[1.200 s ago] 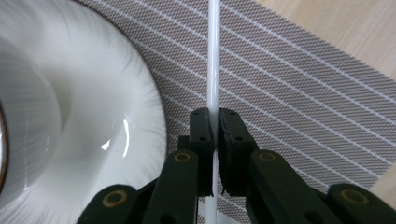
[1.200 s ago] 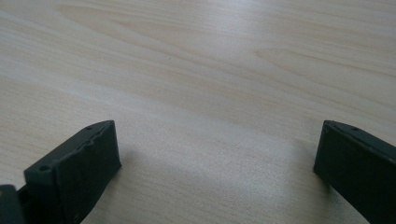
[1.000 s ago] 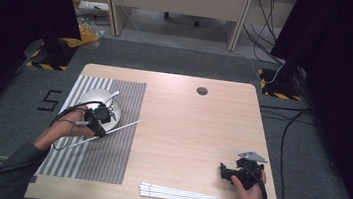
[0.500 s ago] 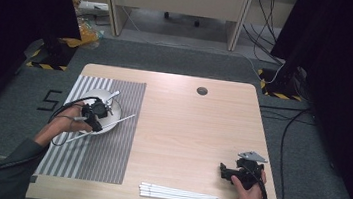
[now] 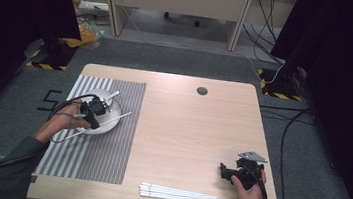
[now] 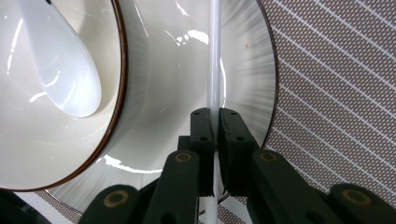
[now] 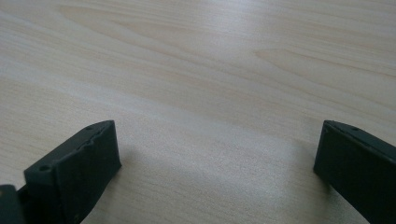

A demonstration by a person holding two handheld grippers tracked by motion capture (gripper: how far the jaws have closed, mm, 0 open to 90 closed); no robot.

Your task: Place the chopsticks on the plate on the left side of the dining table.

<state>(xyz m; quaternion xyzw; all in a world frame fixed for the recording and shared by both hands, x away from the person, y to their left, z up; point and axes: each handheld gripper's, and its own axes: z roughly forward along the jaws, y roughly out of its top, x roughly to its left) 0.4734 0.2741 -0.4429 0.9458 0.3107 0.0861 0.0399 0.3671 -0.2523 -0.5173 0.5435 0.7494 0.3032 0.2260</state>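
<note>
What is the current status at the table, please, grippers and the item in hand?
Left gripper shut on white chopstick, over the plate. Right gripper open, low over bare table. Bowl and spoon close beside the chopstick.

The middle of the table (image 5: pixel 186 126) is left bare, so wide free room is offered between the striped mat (image 5: pixel 94 140) and the right edge. Passage along the near edge is blocked by the white sticks (image 5: pixel 178 194), and the mat's far part is occupied by the plate (image 5: pixel 109 122) and bowl (image 6: pixel 56 154).
</note>
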